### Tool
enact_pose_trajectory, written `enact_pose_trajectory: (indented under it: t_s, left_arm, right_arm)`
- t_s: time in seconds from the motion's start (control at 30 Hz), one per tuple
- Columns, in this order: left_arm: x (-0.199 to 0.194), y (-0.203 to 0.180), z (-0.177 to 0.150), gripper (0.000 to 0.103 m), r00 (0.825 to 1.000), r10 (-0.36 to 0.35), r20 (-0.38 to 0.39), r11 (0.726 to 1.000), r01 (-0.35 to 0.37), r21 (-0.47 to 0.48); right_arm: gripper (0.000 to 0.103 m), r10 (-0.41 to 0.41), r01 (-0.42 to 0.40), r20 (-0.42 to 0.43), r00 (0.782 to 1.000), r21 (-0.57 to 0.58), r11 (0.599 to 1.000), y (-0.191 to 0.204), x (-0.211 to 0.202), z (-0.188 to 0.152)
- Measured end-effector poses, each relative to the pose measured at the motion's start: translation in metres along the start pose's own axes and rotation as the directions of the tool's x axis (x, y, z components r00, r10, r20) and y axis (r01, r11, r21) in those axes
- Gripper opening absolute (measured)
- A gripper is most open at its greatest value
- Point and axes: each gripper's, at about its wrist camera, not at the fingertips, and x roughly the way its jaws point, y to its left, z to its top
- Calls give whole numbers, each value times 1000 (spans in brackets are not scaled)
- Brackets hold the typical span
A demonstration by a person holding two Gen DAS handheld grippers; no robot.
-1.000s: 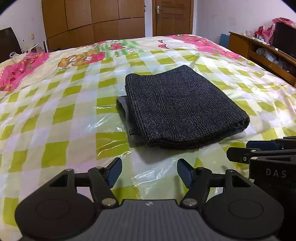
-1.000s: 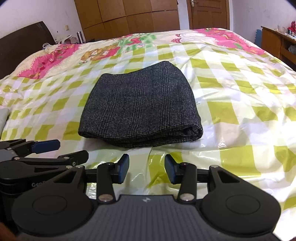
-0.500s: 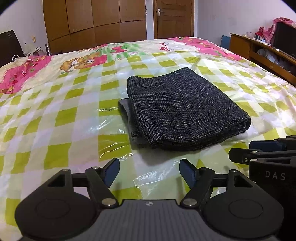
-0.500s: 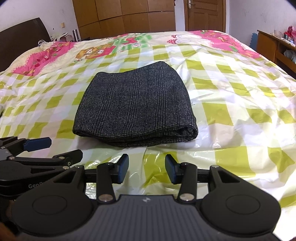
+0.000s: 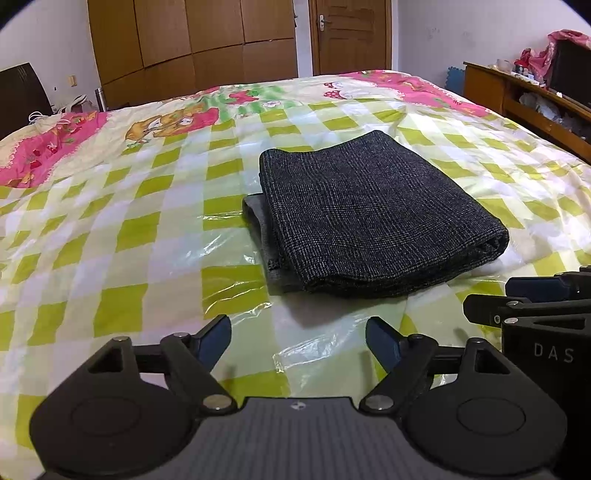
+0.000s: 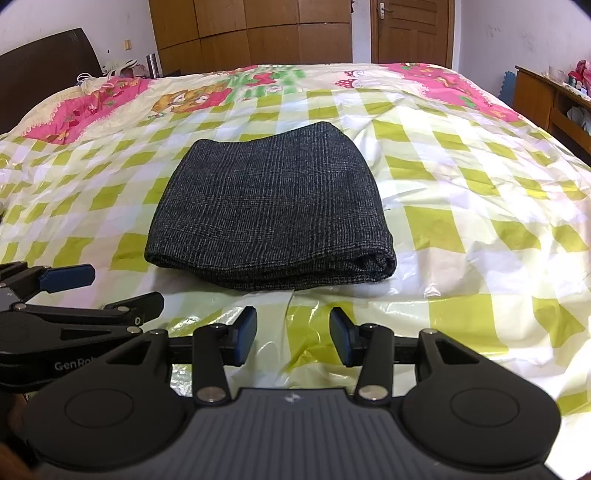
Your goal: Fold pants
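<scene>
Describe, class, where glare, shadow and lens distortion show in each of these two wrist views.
Left wrist view: glare on the plastic sheet, a shadow beside the folded pants, the wardrobe bowed. Right wrist view: bright glare right of the pants, dark vignette corners, sharp focus throughout.

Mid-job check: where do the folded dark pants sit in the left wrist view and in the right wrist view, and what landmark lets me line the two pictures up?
Left wrist view: the folded pants lie right of centre on the checked bedspread.
Right wrist view: the folded pants lie just left of centre, beyond the fingers.
Shared landmark: the wooden door on the far wall.
</scene>
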Motion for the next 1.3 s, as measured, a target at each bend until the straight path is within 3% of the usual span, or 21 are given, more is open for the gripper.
enact_pose_trajectory:
  t_s: [0.27,0.5,0.97,1.07,1.3]
  left_arm:
    - [-1,1,1,103,1000,-4,0,1000,4,-21]
    - [-2,2,3,103,999,29,20,999,-28,-20]
    - [-7,7,3,103,997,21,77,997,-15,-70]
    - [-12,5,4,103,992,47,116,998,-41,-50]
    - [-12,0,5,103,992,41,116,999,-39,-23]
  right_arm:
    - [44,-4,4,0,1000,-5,1000,1,1,0]
    - [45,-3,3,0,1000,-5,1000,1,1,0]
    - [45,0,0,2,1000,-6,1000,0,1,0]
    - [45,4,-4,5,1000,-3,1000,-1,0,-1]
    - [45,10,-11,7,1000,6,1000,-2,-1,-1]
